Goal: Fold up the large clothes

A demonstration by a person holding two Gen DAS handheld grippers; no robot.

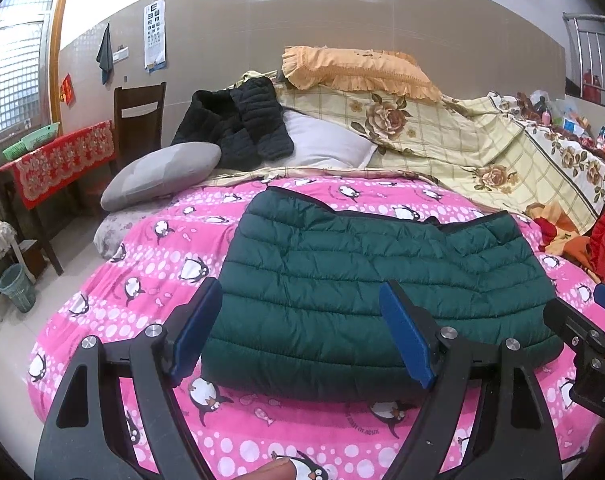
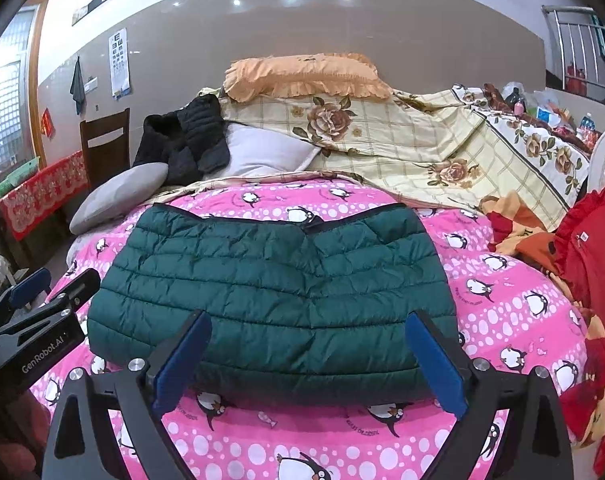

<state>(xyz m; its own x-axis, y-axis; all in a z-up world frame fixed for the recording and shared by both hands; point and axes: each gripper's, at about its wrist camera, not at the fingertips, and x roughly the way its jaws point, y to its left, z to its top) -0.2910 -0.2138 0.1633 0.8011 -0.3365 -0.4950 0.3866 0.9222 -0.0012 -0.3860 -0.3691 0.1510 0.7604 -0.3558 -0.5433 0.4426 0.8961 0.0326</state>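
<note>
A dark green quilted jacket (image 1: 366, 280) (image 2: 278, 280) lies folded into a wide rectangle on the pink penguin-print bedspread (image 1: 150, 248) (image 2: 514, 304). My left gripper (image 1: 302, 300) hovers open just in front of the jacket's near left part, with nothing between its blue pads. My right gripper (image 2: 308, 330) stands open over the jacket's near edge, also holding nothing. At the right edge of the left wrist view part of the right gripper (image 1: 590, 336) shows. The left gripper (image 2: 34, 308) appears at the left edge of the right wrist view.
A black quilted jacket (image 1: 238, 124) lies over a grey pillow (image 1: 158, 176) and a white pillow (image 1: 326, 144) at the bed's head. A floral quilt (image 1: 462, 140) and an orange pillow (image 1: 358, 68) are piled behind. Red cloth (image 2: 590, 248) sits at right. A chair (image 1: 138, 116) and table stand at left.
</note>
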